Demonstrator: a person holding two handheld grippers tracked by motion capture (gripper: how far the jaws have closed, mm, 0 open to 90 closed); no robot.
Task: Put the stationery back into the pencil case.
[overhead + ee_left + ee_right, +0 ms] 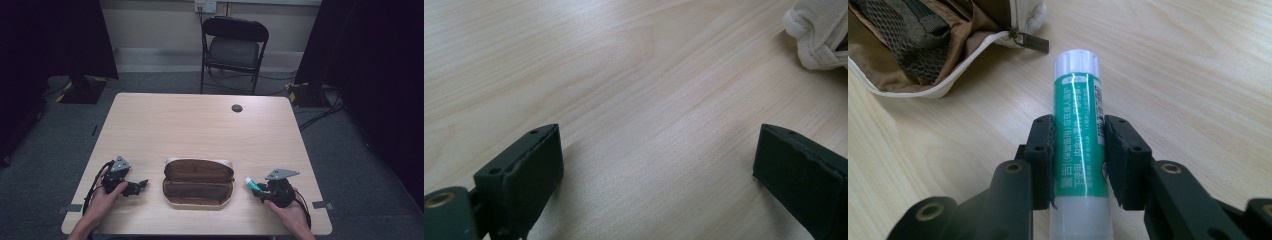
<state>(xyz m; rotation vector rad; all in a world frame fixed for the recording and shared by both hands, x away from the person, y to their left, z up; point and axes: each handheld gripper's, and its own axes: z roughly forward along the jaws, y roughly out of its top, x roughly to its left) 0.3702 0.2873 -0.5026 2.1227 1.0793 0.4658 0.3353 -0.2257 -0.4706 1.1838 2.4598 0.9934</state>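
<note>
An open brown pencil case (198, 183) with a cream rim lies at the table's front centre; its zipper end and mesh pocket (923, 45) appear at the upper left of the right gripper view. My right gripper (260, 190) sits just right of the case, shut on a green glue stick (1079, 135) with a white cap (248, 181) pointing toward the case. The stick lies low over the wood. My left gripper (141, 185) rests left of the case, open, with bare wood between its jaws (656, 175). A cream corner of the case (819, 35) shows at the upper right there.
The light wooden table (200, 125) has a round cable hole (237, 108) near its far edge. A black folding chair (234, 47) stands beyond the table. Dark curtains hang at both sides. Tape marks (322, 205) sit near the front corners.
</note>
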